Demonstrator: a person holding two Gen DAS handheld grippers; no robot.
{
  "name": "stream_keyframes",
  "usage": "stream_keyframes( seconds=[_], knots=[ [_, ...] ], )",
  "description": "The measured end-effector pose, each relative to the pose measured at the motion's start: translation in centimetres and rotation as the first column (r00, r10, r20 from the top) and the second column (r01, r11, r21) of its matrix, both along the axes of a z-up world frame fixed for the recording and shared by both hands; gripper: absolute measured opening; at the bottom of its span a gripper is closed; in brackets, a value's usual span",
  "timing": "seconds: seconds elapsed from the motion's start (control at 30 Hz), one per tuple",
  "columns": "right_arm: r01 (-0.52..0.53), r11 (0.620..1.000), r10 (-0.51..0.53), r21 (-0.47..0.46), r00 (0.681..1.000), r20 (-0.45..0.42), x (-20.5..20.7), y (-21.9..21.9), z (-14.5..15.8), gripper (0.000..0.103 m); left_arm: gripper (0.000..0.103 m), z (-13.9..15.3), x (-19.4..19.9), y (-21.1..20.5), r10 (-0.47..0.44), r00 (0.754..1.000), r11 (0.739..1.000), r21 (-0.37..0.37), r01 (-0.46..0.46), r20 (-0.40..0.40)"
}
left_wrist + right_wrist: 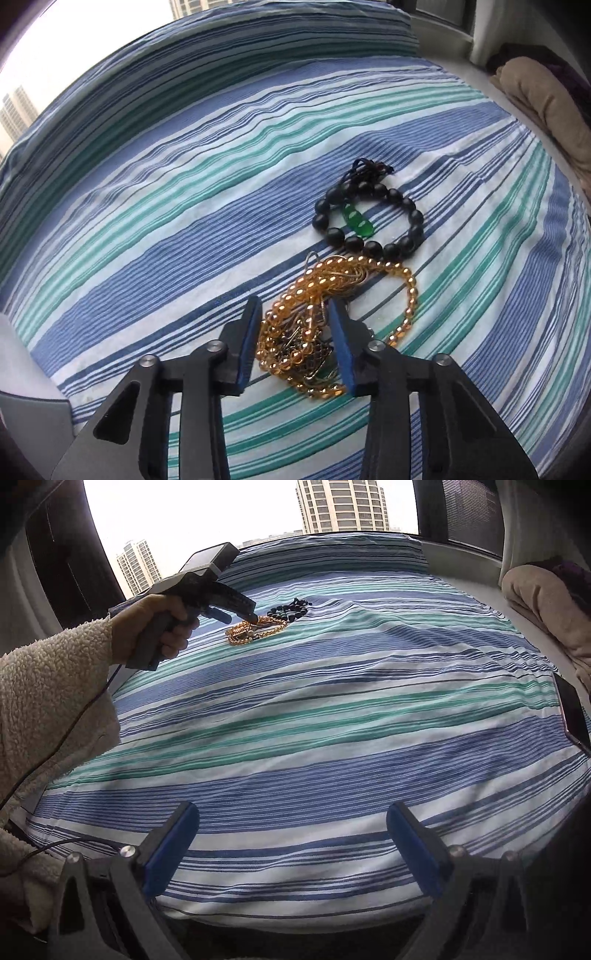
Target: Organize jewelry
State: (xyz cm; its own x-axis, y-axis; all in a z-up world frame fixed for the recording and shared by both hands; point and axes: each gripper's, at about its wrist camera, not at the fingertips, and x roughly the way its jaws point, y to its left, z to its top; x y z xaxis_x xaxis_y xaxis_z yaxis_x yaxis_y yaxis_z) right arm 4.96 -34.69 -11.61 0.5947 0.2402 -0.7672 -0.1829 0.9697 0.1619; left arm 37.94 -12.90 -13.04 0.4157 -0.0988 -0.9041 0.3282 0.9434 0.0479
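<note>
A tangle of amber bead strands and thin gold chains (pixel 314 314) lies on the striped bedspread (pixel 184 206). My left gripper (pixel 295 306) is open, its blue-padded jaws standing on either side of the tangle's near part. Just beyond lies a black bead bracelet (pixel 369 221) with a green pendant (pixel 356 221) and a dark cord knot. In the right wrist view the left gripper (pixel 251 618) is over the amber tangle (pixel 255 629), with the black bracelet (pixel 291 609) behind it. My right gripper (pixel 291 834) is open and empty, low over the bedspread's near edge.
A folded beige blanket (pixel 546 110) lies at the far right; it also shows in the right wrist view (pixel 546 602). A dark phone (pixel 572 712) rests at the bed's right edge. A striped pillow (pixel 332 554) lies along the window side. A cable (pixel 55 746) hangs from the left hand.
</note>
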Motion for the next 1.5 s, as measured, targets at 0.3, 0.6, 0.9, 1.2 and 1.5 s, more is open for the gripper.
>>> stream_keyframes(
  seconds=[0.3, 0.6, 0.9, 1.2, 1.5],
  knots=[
    [-0.011, 1.0, 0.011, 0.003, 1.0, 0.015, 0.3, 0.5, 0.4, 0.103, 0.0, 5.0, -5.4, 4.9, 0.05, 0.998, 0.978, -0.202, -0.041, 0.043],
    [-0.066, 0.998, 0.066, 0.007, 0.998, 0.004, 0.8, 2.5, 0.4, 0.103, 0.002, 6.6, -13.1, 8.3, -0.016, 0.999, 0.986, -0.163, 0.022, 0.037],
    [-0.072, 0.997, 0.072, 0.017, 0.997, -0.006, 0.5, 3.0, 0.4, 0.103, 0.049, 3.6, -6.2, 2.4, -0.065, 0.998, 0.988, -0.141, 0.066, 0.012],
    [-0.049, 0.998, 0.05, 0.037, 0.998, -0.047, 0.6, 1.8, -1.1, 0.103, 0.005, -0.2, -0.6, -1.2, -0.006, 0.999, 0.998, -0.069, 0.003, -0.041],
    [-0.051, 0.998, 0.053, 0.047, 0.998, -0.038, 0.7, 2.2, -1.1, 0.103, 0.001, 7.2, -5.2, 4.3, 0.024, 1.0, 0.953, -0.303, -0.019, 0.012]
  ],
)
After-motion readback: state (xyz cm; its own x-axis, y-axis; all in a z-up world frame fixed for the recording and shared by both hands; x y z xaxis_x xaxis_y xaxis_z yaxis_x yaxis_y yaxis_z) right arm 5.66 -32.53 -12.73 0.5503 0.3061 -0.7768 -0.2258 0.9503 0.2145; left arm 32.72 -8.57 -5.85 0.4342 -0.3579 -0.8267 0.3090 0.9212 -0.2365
